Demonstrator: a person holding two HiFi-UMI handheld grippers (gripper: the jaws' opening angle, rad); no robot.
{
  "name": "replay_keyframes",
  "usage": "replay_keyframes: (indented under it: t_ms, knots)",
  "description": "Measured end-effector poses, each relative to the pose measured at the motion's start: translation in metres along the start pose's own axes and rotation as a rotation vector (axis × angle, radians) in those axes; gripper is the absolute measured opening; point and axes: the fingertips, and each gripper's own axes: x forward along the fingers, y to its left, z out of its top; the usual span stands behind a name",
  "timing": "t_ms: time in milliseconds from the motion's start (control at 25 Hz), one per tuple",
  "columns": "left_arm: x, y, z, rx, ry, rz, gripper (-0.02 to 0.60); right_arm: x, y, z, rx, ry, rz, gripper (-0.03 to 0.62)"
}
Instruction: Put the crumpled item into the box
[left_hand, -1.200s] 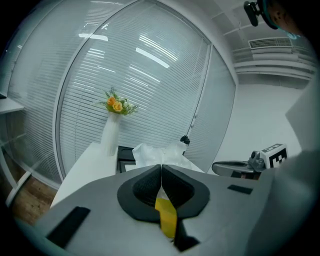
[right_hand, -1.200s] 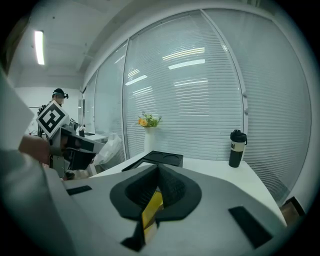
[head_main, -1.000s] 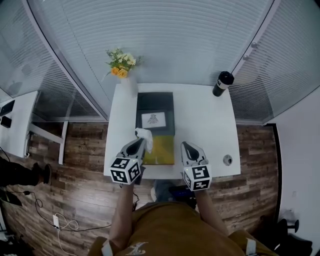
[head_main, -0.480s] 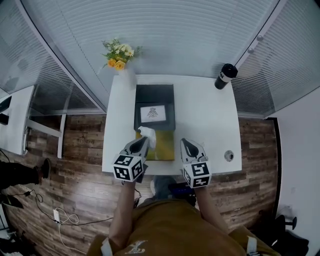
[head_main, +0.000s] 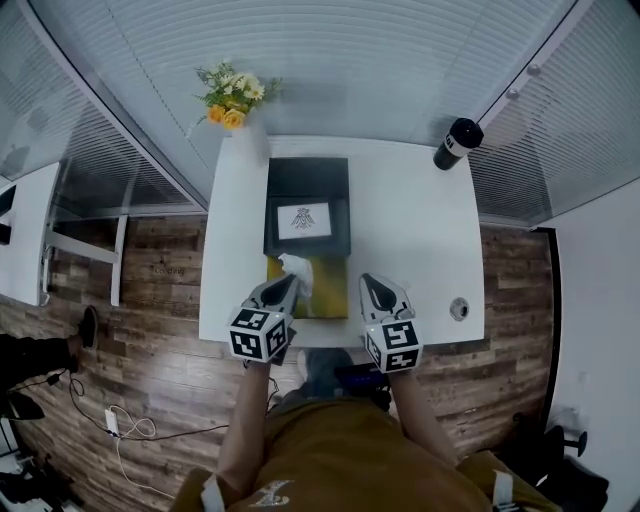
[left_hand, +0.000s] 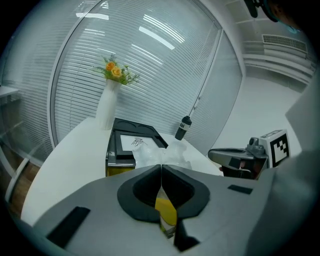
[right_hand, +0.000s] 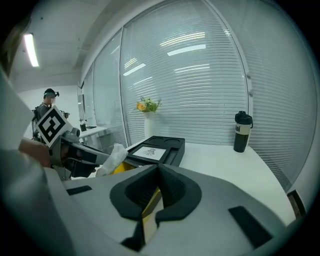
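Note:
The crumpled item (head_main: 294, 265) is a wad of white tissue, and my left gripper (head_main: 288, 283) is shut on it. In the head view it hangs over the near left part of the yellow box (head_main: 322, 290). The wad (left_hand: 162, 156) bulges just past the closed jaws of the left gripper (left_hand: 161, 167). My right gripper (head_main: 371, 284) is shut and holds nothing, just right of the yellow box. From the right gripper (right_hand: 157, 172) view, the tissue (right_hand: 112, 159) and the left gripper (right_hand: 75, 152) show at the left.
A black tray-like box (head_main: 307, 205) with a white printed card lies behind the yellow box. A white vase of flowers (head_main: 232, 100) stands at the far left corner and a black bottle (head_main: 452, 143) at the far right. A small round thing (head_main: 459, 308) sits near the right front edge.
The left gripper with the tissue has edged slightly right, further over the yellow box. The head view has shifted a little. The right gripper has barely moved.

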Motion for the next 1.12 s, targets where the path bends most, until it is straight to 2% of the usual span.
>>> replay_keyframes:
  t_ms: [400,720,1120]
  knots:
    - [0.021,0.006,-0.028,0.010,0.126,-0.009,0.029,0.016,-0.005,-0.015,0.020,0.046,0.011,0.012]
    - [0.041,0.004,-0.047,0.009,0.281,-0.040,0.029,0.029,-0.012,-0.028,0.037,0.082,0.012,0.012]
    - [0.052,0.016,-0.058,0.026,0.380,0.023,0.031,0.040,-0.015,-0.031,0.043,0.097,0.014,0.012]
